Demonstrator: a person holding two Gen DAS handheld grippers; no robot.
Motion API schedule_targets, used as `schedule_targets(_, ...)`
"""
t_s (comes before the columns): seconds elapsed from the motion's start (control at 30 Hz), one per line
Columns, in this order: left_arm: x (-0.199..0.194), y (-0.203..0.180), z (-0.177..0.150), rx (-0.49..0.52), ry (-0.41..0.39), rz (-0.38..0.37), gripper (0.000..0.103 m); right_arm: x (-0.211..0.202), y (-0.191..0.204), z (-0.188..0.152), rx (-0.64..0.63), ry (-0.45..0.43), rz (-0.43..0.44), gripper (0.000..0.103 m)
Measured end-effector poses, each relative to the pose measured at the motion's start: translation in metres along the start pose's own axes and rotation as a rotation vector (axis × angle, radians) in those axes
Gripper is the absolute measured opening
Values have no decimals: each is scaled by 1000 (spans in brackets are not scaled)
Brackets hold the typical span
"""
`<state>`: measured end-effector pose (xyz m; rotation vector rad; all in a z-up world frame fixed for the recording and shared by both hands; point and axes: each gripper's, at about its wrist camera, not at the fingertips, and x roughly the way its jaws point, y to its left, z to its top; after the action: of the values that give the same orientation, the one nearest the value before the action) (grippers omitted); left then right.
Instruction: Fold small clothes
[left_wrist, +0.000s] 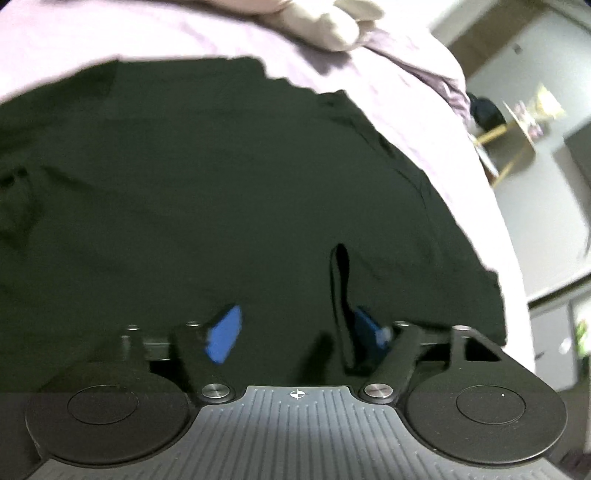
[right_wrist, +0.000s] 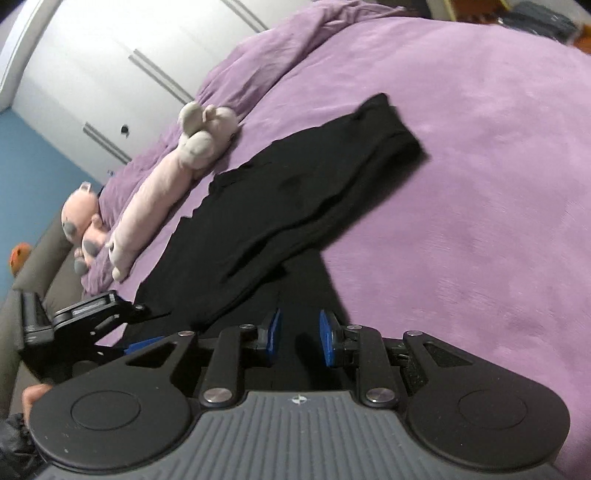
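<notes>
Here, one black garment (right_wrist: 295, 206), two plush toys (right_wrist: 155, 206), one purple bed (right_wrist: 480, 221).

A purple-covered bed (right_wrist: 480, 184) carries a black garment (right_wrist: 295, 192) and plush toys (right_wrist: 162, 184).

The purple bed (right_wrist: 480, 184) lies bare to the right of the black garment (right_wrist: 295, 206), leaving open room there. On the garment's left, a long plush toy (right_wrist: 155, 199) lies close beside it, narrowing passage on that side.
</notes>
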<state>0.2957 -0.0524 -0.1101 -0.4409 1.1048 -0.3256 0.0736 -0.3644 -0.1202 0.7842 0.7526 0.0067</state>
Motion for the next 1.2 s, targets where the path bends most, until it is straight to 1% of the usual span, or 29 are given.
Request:
schedule_targets(0.03, 3, -2, 2, -3, 1, -22, 61, -1, -3, 0, 9, -4, 6, 22)
schedule_targets(0.1, 8, -8, 4, 7, 8, -42, 52, 1, 0, 1, 9, -13, 11, 22)
schedule_targets(0.13, 13, -11, 4, 23, 12, -50, 52, 2, 2, 1, 7, -15, 16, 22)
schedule_targets(0.2, 24, -14, 5, 29, 36, -33, 52, 11, 8, 4, 7, -9, 22, 22)
schedule_targets(0.3, 30, -17, 8, 10, 50, -69, 52, 15, 9, 1, 7, -2, 24, 22)
schedule_targets(0.37, 31, -20, 9, 2, 54, -75, 49, 16, 9, 0, 8, 2, 19, 22)
schedule_targets(0.4, 32, -22, 10, 8, 58, -82, 45, 16, 9, -1, 7, 2, 17, 22)
schedule_targets(0.47, 36, -26, 9, 28, 64, -65, 42, 16, 10, -1, 4, 4, 12, 22)
schedule_targets(0.5, 37, -27, 9, 37, 62, -62, 39, 17, 11, -1, 1, 5, 7, 22)
schedule_targets(0.53, 37, -27, 9, 42, 57, -55, 32, 17, 12, -1, -2, 6, 3, 22)
schedule_targets(0.57, 37, -26, 9, 42, 56, -48, 28, 18, 13, 0, -5, 6, -1, 22)
schedule_targets(0.6, 37, -25, 9, 43, 59, -36, 20, 19, 14, 0, -9, 8, -5, 22)
schedule_targets(0.63, 38, -24, 10, 49, 59, -26, 15, 20, 15, 0, -12, 9, -11, 22)
schedule_targets(0.67, 38, -24, 10, 54, 62, -26, 12, 21, 16, 0, -14, 10, -15, 22)
schedule_targets(0.7, 36, -22, 12, 57, 56, -35, 5, 21, 17, 0, -16, 11, -19, 22)
schedule_targets(0.77, 29, -18, 14, 46, 43, -80, 4, 21, 19, 0, -22, 10, -28, 22)
schedule_targets(0.83, 18, -13, 17, 33, 17, -133, 4, 20, 19, 0, -24, 10, -32, 22)
schedule_targets(0.87, 11, -10, 18, 26, 3, -143, 4, 19, 19, 1, -24, 8, -31, 22)
schedule_targets(0.93, -2, -3, 20, 9, -31, -191, 4, 18, 17, 0, -21, 8, -36, 22)
schedule_targets(1.03, -18, 6, 33, -36, -68, -223, 4, 18, 16, 1, -13, 7, -37, 22)
schedule_targets(1.07, -22, 9, 37, -33, -82, -219, 4, 17, 17, 2, -20, 4, -41, 22)
schedule_targets(1.13, -31, 16, 46, -14, -114, -162, 4, 16, 18, 2, -31, 3, -51, 22)
schedule_targets(1.2, -39, 28, 56, 1, -142, -73, 4, 14, 18, 3, -30, -1, -56, 22)
